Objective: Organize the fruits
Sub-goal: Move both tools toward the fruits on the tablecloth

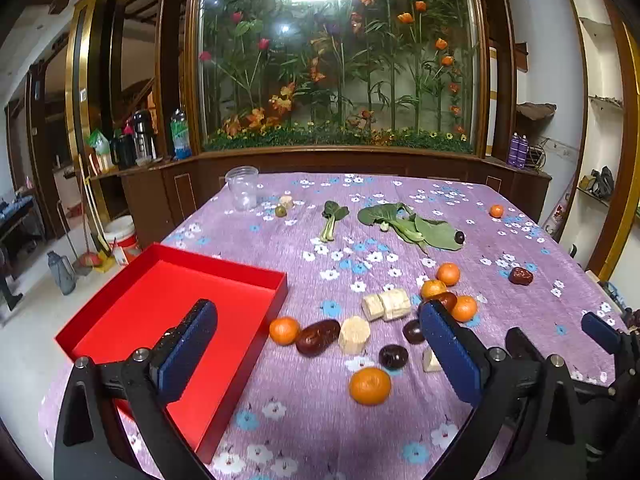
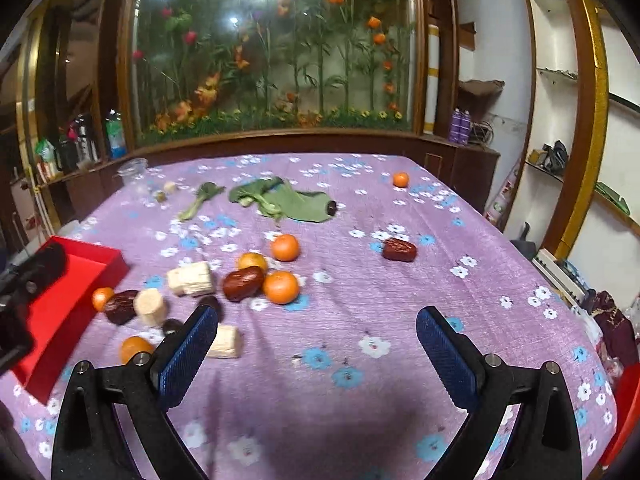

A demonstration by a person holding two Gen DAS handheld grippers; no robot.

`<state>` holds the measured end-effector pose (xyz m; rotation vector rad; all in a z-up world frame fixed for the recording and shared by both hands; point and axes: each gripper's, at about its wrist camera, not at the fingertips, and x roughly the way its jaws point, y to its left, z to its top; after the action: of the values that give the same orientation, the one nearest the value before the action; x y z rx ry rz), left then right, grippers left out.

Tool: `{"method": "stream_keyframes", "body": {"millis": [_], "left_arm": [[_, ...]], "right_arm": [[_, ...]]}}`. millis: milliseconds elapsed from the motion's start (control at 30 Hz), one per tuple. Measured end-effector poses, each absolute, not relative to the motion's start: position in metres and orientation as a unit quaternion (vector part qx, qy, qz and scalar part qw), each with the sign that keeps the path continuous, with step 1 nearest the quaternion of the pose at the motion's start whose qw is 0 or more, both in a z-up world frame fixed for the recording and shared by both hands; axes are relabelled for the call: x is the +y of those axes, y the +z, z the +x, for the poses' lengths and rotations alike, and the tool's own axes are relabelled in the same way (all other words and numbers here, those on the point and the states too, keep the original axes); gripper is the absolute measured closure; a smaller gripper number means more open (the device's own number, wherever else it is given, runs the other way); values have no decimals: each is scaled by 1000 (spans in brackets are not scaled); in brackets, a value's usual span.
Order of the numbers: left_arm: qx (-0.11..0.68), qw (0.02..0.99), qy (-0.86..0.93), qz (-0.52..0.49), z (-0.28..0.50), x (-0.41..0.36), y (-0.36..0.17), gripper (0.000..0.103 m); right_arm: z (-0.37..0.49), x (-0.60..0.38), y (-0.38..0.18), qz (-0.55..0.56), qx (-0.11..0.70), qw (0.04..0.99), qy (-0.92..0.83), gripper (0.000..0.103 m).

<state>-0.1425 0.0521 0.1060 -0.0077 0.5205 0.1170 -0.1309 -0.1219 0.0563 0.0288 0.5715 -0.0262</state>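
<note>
Several small oranges lie on the purple flowered tablecloth, the nearest one (image 1: pixel 370 386) in front of my left gripper (image 1: pixel 320 344), which is open and empty. Red dates (image 1: pixel 317 337), dark round fruits (image 1: pixel 393 356) and pale cut chunks (image 1: pixel 353 335) lie among them. An empty red tray (image 1: pixel 160 312) sits at the left, under the left finger. My right gripper (image 2: pixel 318 344) is open and empty above bare cloth; it also shows in the left wrist view (image 1: pixel 560 340). Oranges (image 2: pixel 281 287), a date (image 2: pixel 242 283) and a lone date (image 2: pixel 399 250) lie ahead of it.
Green leafy vegetables (image 1: pixel 404 224) (image 2: pixel 288 200) lie at the far middle. A clear plastic jar (image 1: pixel 242 188) stands far left, with a small green fruit (image 1: pixel 280 211). A lone orange (image 1: pixel 496 211) sits far right. A wooden cabinet runs behind the table.
</note>
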Motion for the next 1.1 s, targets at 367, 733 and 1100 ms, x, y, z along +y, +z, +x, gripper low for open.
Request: {"method": "stream_keyframes", "body": {"millis": [367, 733, 1100], "left_arm": [[282, 958, 54, 1, -158, 57, 108, 2], [298, 953, 46, -11, -154, 62, 103, 2], [314, 949, 38, -13, -145, 64, 94, 2]], "right_arm": [[-142, -101, 52, -10, 286, 958, 8, 2], [-142, -95, 46, -11, 295, 955, 19, 2], [-136, -94, 37, -12, 307, 951, 24, 2]]}}
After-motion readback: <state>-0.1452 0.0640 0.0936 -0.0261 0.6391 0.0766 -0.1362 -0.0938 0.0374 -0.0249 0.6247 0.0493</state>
